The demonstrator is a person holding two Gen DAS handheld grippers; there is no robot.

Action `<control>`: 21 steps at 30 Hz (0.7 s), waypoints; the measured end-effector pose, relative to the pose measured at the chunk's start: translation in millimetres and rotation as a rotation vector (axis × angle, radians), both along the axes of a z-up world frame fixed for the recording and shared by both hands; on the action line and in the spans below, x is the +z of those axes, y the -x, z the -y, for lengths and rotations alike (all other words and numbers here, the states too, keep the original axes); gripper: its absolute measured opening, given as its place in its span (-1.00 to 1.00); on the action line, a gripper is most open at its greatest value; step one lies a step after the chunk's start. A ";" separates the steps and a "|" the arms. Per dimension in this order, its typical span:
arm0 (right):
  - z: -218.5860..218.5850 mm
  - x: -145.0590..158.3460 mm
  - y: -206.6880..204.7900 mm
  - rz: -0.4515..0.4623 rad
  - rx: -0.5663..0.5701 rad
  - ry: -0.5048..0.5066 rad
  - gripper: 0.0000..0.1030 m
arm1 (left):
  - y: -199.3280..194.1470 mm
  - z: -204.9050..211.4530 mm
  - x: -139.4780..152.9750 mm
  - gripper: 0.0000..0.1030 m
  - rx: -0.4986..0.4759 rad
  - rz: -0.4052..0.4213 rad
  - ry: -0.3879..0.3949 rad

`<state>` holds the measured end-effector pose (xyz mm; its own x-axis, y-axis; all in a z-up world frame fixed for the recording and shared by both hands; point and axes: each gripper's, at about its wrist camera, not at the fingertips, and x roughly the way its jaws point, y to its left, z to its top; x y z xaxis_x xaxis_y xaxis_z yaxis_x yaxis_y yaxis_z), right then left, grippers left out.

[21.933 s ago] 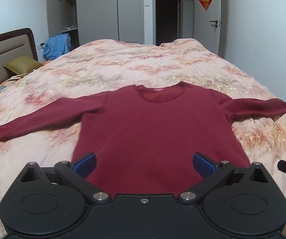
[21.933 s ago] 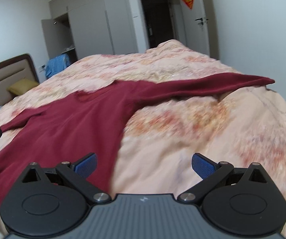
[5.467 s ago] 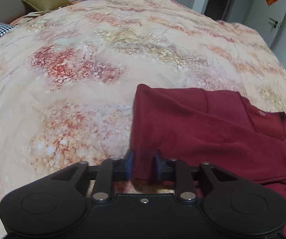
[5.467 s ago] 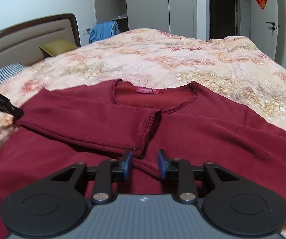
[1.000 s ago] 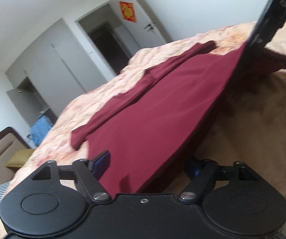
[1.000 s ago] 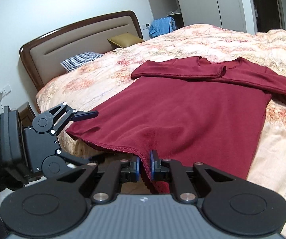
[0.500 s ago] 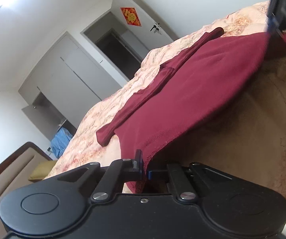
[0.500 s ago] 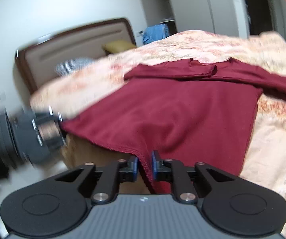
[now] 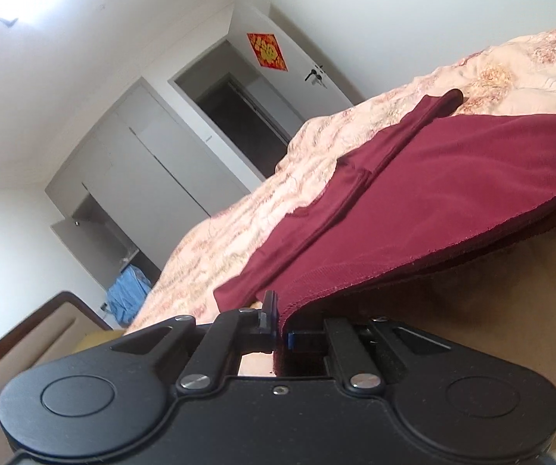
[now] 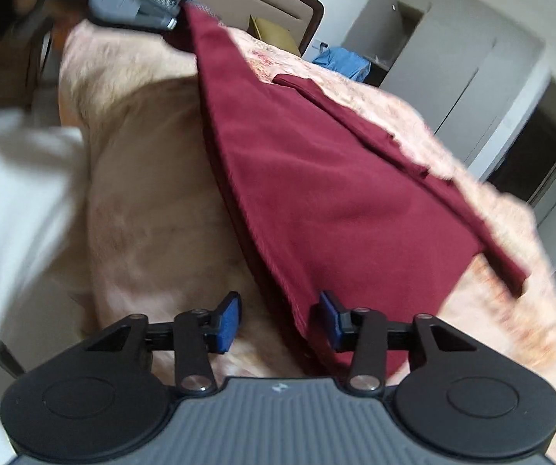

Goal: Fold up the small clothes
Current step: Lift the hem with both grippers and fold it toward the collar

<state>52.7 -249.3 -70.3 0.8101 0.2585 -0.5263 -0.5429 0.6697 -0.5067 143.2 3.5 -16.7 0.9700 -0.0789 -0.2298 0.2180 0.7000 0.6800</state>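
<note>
Floral bedding (image 9: 355, 131) covers the bed carrying the maroon sweater (image 9: 452, 193), its sleeves folded across the chest. Left gripper (image 9: 279, 319): jaws closed on one hem corner. Right gripper (image 10: 278, 319): jaws parted, the opposite hem corner lying between them, touching the right pad. Hem edge is lifted off the bedding.

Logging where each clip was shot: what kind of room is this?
Most likely a home bedroom: a bed with a floral quilt and padded headboard, plus built-in wardrobes beside a doorway.
</note>
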 end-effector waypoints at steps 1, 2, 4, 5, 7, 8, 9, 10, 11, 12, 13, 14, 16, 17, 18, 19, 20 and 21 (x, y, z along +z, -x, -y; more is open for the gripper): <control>0.8 0.7 0.6 0.015 -0.017 0.000 -0.65 | 1.7 0.2 0.3 -0.92 -0.003 0.001 -0.005; 2.9 2.3 0.7 0.025 -0.039 -0.009 -0.78 | 3.4 0.6 0.5 -0.92 -0.004 0.004 -0.010; 9.0 10.0 -0.7 0.029 -0.065 -0.058 -0.88 | 7.4 1.4 1.1 -0.93 -0.014 -0.004 -0.027; 11.8 15.5 0.0 0.037 -0.073 -0.081 -0.88 | 10.4 1.3 0.6 -0.93 -0.020 -0.007 -0.037; 16.9 27.8 4.9 0.079 -0.079 -0.098 -0.89 | 16.9 0.8 3.0 -0.94 -0.021 -0.003 -0.040; 18.4 34.1 8.6 0.106 -0.078 -0.099 -0.90 | 19.9 0.5 4.3 -0.94 -0.019 0.002 -0.031; 19.7 40.4 13.4 0.133 -0.075 -0.100 -0.90 | 22.8 0.2 6.3 -0.95 -0.017 0.006 -0.014; 20.9 46.7 18.4 0.157 -0.072 -0.097 -0.90 | 24.8 0.1 8.8 -0.95 -0.017 0.013 0.008; 22.2 53.1 23.1 0.178 -0.070 -0.092 -0.91 | 28.9 0.1 11.4 -0.95 -0.017 0.023 0.027; 22.9 58.6 28.9 0.198 -0.070 -0.086 -0.91 | 32.8 1.0 13.1 -0.95 -0.021 0.033 0.040; 24.9 64.1 33.6 0.215 -0.071 -0.084 -0.91 | 38.4 2.3 15.3 -0.95 -0.025 0.041 0.046; 27.0 70.0 36.3 0.225 -0.073 -0.085 -0.91 | 44.9 4.0 17.3 -0.95 -0.032 0.046 0.045; 30.4 80.9 49.2 0.227 -0.076 -0.087 -0.91 | 63.9 8.5 20.2 -0.95 -0.049 0.054 0.026; 33.6 87.1 55.7 0.214 -0.071 -0.097 -0.91 | 74.3 10.6 21.6 -0.95 -0.062 0.051 0.008; 37.5 93.6 64.8 0.196 -0.059 -0.112 -0.91 | 86.2 12.0 23.5 -0.95 -0.079 0.047 -0.015; 43.0 100.5 73.8 0.175 -0.045 -0.125 -0.91 | 98.7 13.5 26.0 -0.95 -0.095 0.043 -0.038; 46.5 106.2 84.2 0.156 -0.036 -0.133 -0.91 | 110.1 13.9 28.6 -0.95 -0.104 0.033 -0.054; 49.7 111.5 94.3 0.129 -0.028 -0.139 -0.91 | 121.1 13.4 31.7 -0.95 -0.110 0.016 -0.058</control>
<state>-41.6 -299.0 41.3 0.8764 0.2978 -0.3785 -0.4596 0.7522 -0.4722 22.0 -9.9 15.0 0.9598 -0.1724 -0.2213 0.2801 0.6318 0.7227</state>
